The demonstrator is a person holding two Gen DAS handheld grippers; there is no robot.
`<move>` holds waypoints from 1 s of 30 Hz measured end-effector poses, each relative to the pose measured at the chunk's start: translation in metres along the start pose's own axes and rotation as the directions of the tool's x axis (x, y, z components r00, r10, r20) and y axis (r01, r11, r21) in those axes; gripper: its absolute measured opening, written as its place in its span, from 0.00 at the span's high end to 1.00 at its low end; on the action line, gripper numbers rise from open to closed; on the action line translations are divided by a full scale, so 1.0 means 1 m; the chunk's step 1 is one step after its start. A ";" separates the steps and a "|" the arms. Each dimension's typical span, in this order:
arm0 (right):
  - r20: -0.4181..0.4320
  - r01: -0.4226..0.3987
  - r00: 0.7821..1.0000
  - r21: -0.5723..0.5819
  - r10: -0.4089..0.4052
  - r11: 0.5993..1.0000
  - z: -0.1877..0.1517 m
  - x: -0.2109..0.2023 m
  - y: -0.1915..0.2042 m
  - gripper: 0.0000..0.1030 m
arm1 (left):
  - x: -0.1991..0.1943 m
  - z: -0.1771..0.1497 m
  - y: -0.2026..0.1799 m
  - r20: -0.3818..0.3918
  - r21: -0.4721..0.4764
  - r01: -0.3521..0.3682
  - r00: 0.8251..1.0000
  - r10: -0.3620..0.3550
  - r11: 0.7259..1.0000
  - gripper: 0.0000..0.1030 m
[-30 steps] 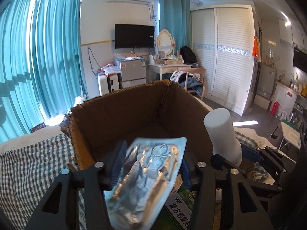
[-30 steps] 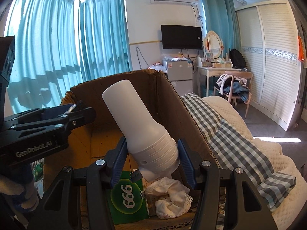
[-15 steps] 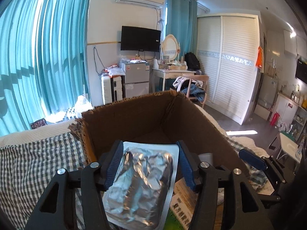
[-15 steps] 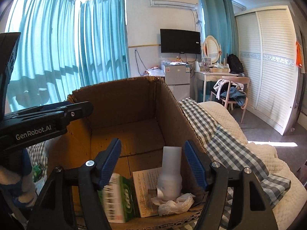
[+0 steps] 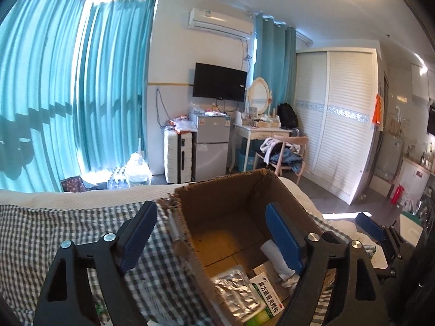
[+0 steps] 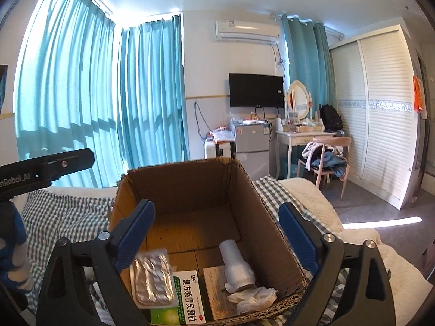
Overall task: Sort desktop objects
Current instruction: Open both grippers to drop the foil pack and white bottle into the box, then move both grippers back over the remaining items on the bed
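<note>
Left hand-held gripper (image 5: 210, 233): released, jaws opening, nothing between the pads. It straddles the left wall of the cardboard box (image 5: 187, 233), which sits on the checked bedspread (image 5: 54, 233). No desk in view.

Foil pill pack (image 5: 235, 293): lies flat in the box, at its near-left, below and slightly right of the left hand-held gripper. Long axis runs near to far.

Green medicine carton (image 6: 187, 298): flat beside the foil pack, touching it on the right.

White bottle (image 6: 235, 265): on its side at the near-right of the box, narrow end pointing far, wide end near against a crumpled tissue (image 6: 252, 296). It lies below the right hand-held gripper (image 6: 217, 236), which is the closer of the two.

Right hand-held gripper: released, jaws opening, empty.

Versus a second ago: the left was clenched on the foil pack and the right on the bottle, both over the box. Both items are now dropped in; both views look down from higher and further back.

My read: this drop is done; the next item lies outside the box.
</note>
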State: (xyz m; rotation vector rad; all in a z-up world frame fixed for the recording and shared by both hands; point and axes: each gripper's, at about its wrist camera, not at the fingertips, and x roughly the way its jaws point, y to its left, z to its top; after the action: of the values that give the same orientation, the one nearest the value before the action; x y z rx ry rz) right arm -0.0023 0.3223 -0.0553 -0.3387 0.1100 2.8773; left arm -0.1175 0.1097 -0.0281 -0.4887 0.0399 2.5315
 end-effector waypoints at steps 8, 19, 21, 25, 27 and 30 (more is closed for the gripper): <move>0.088 -0.018 0.996 -0.030 0.020 0.999 0.016 -0.031 0.021 0.00 | -0.054 0.004 0.030 0.052 -0.031 -0.098 0.994 0.100 0.995 0.00; 0.145 -0.041 0.988 -0.144 0.062 0.989 0.027 -0.058 0.074 0.00 | -0.120 0.001 0.080 0.106 -0.096 -0.248 0.960 0.258 0.964 0.00; 0.158 -0.050 0.985 -0.157 0.075 0.986 0.027 -0.061 0.084 0.00 | -0.126 -0.002 0.089 0.111 -0.094 -0.281 0.950 0.291 0.955 0.00; 0.163 -0.077 0.981 -0.186 0.108 0.980 0.024 -0.062 0.104 0.00 | -0.132 -0.013 0.111 0.114 -0.104 -0.332 0.933 0.343 0.938 0.00; 0.158 -0.100 0.979 -0.198 0.132 0.975 0.022 -0.059 0.117 0.00 | -0.132 -0.019 0.122 0.092 -0.115 -0.345 0.930 0.355 0.932 0.00; 0.157 -0.142 0.973 -0.190 0.172 0.972 0.013 -0.054 0.131 0.00 | -0.128 -0.029 0.138 0.057 -0.126 -0.367 0.925 0.376 0.922 0.00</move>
State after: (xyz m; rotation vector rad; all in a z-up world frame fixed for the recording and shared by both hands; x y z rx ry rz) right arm 0.0135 0.1848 -0.0238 -0.1153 -0.1591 3.0666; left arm -0.0810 -0.0775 -0.0198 -0.4584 -0.0455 2.9383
